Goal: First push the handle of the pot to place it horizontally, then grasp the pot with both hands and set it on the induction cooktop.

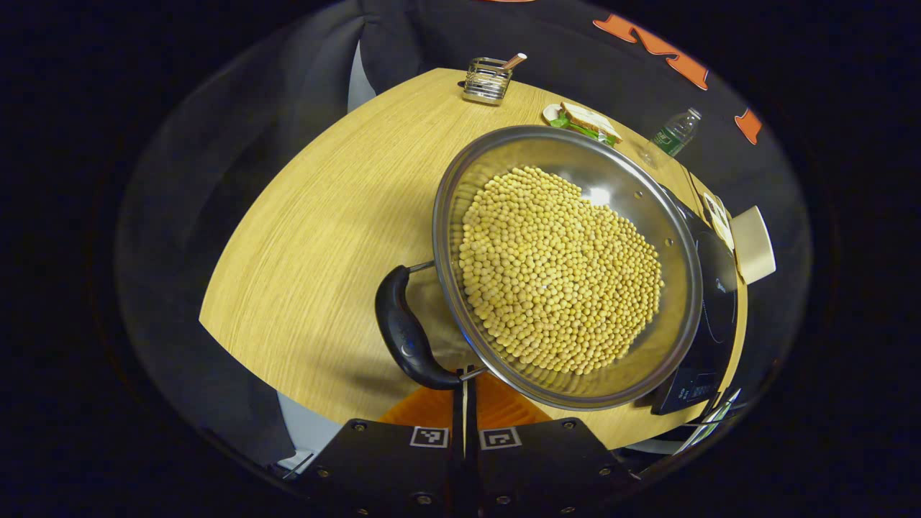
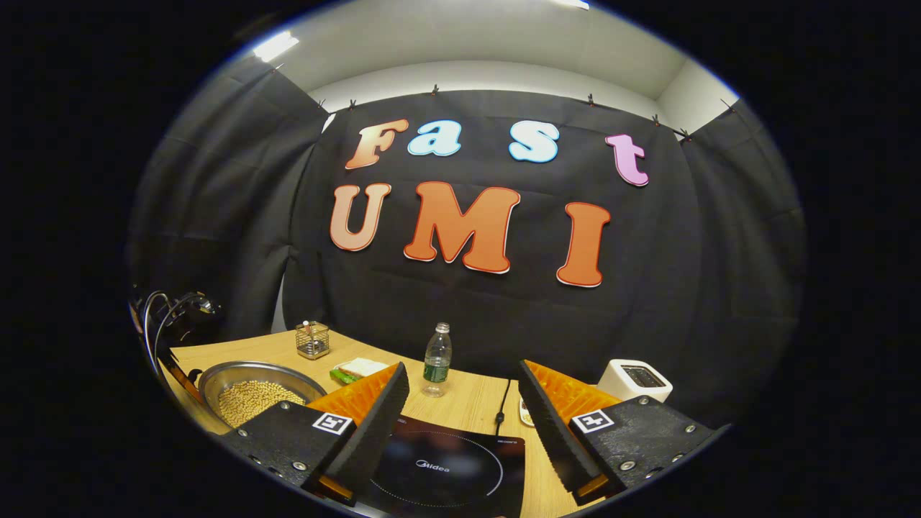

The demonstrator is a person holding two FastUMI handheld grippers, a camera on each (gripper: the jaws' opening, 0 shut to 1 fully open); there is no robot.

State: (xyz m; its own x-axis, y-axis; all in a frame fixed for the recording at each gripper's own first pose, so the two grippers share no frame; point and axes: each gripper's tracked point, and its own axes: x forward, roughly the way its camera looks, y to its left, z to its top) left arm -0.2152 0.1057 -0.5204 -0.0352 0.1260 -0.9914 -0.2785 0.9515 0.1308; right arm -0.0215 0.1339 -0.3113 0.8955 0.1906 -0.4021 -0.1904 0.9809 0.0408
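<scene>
My left tongs (image 1: 465,403) are pressed together, fingers side by side with only a sliver between them, tips right at the near end of the pot's handle (image 1: 406,331). I keep them closed because this is a shove, not a grab: a blunt closed tip is what I want against that dark curved grip. I can't tell if they actually touch it or sit just short. The handle loop looks to be lying out to the side of the rim, so the pushing step seems about finished, in my judgement.

The pot (image 1: 460,180) itself, a wide steel bowl heaped with soybeans (image 1: 557,270), sits on the counter (image 1: 324,237) toward its right edge, its far rim overlapping the induction cooktop (image 1: 716,302) from this angle, whether resting on it or just beside, I can't say.

My right tongs (image 2: 460,410) are spread wide, held above the cooktop (image 2: 439,467) at the near edge of the counter (image 2: 468,403), clear of everything. That's a waiting pose, open for the other side of the pot (image 2: 259,392), which lies off to their left.

Further out: a wire holder (image 1: 488,79) at the far edge, a sandwich (image 1: 586,121) behind the pot, a water bottle (image 2: 437,358) past the cooktop, a white toaster (image 2: 633,379) at the far right corner.
</scene>
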